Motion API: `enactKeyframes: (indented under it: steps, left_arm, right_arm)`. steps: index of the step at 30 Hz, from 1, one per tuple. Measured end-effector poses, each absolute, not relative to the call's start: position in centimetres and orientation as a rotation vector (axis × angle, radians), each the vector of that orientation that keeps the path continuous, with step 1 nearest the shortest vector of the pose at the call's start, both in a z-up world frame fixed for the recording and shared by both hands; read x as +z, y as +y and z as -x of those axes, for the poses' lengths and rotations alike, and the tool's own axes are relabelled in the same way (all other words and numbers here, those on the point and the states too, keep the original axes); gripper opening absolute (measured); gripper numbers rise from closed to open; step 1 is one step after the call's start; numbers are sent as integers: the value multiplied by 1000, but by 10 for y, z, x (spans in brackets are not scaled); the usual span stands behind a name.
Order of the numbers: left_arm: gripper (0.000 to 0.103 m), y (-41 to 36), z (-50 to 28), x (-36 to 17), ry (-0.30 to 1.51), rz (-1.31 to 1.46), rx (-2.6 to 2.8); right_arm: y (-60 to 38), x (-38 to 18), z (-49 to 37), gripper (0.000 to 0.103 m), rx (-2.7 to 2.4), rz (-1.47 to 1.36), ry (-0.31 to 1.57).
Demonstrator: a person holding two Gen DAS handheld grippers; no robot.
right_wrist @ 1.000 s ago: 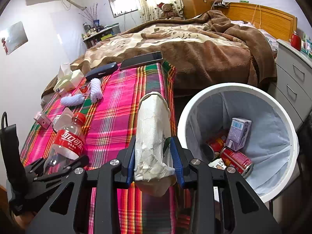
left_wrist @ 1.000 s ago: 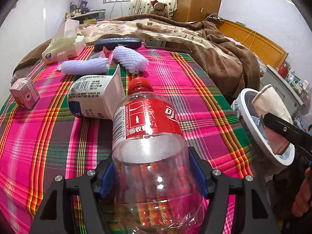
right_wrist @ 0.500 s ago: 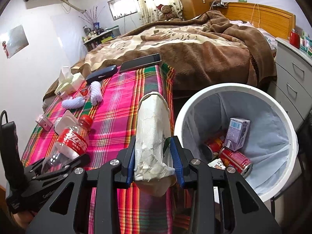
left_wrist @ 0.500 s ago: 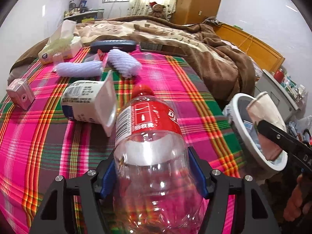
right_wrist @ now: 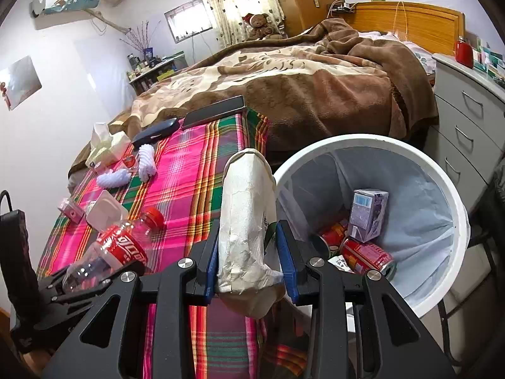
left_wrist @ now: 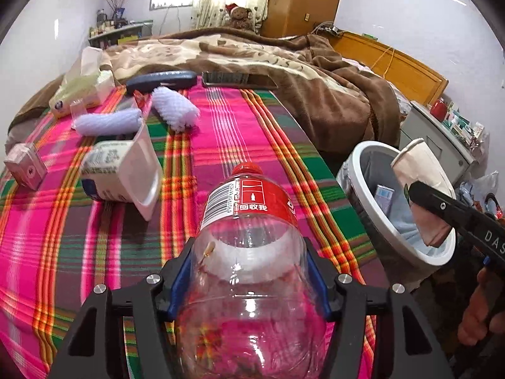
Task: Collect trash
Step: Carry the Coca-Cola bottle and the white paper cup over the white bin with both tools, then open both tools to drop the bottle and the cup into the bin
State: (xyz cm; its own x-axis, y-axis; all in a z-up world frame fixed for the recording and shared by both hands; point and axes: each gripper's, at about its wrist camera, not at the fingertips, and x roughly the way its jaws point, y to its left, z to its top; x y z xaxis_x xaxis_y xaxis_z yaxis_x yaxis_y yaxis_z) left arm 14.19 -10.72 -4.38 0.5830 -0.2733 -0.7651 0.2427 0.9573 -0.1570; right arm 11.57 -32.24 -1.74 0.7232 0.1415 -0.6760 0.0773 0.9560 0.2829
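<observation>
The left gripper [left_wrist: 249, 281] squeezes the empty cola bottle [left_wrist: 249, 252] tighter, and the right gripper [right_wrist: 247, 265] pinches a crushed paper cup [right_wrist: 244, 221] beside the trash bin [right_wrist: 454, 202]. The bottle is smooth — it may slip. Dropped now, the cup lands outside the bin.

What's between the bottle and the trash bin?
Only bare plaid cloth and the bed's edge lie between the bottle and the trash bin, as the left wrist view shows.

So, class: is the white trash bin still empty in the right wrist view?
No, the bin already holds red cans and a small purple carton.
</observation>
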Motion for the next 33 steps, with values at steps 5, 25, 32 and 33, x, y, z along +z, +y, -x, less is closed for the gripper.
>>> enactKeyframes:
  steps: [5, 25, 32, 33]
  left_arm:
    - [63, -110, -146, -53, 936, 7, -292]
    - [62, -167, -145, -19, 869, -53, -389]
    - [62, -219, -151, 3, 820, -90, -483]
    - [62, -226, -152, 4, 819, -88, -497]
  right_arm:
    - [-324, -18, -115, 35, 44, -317, 763]
    - [-374, -8, -100, 35, -44, -353, 714]
    - [-404, -7, -101, 35, -109, -337, 724]
    - [-407, -9, -102, 35, -113, -338, 729]
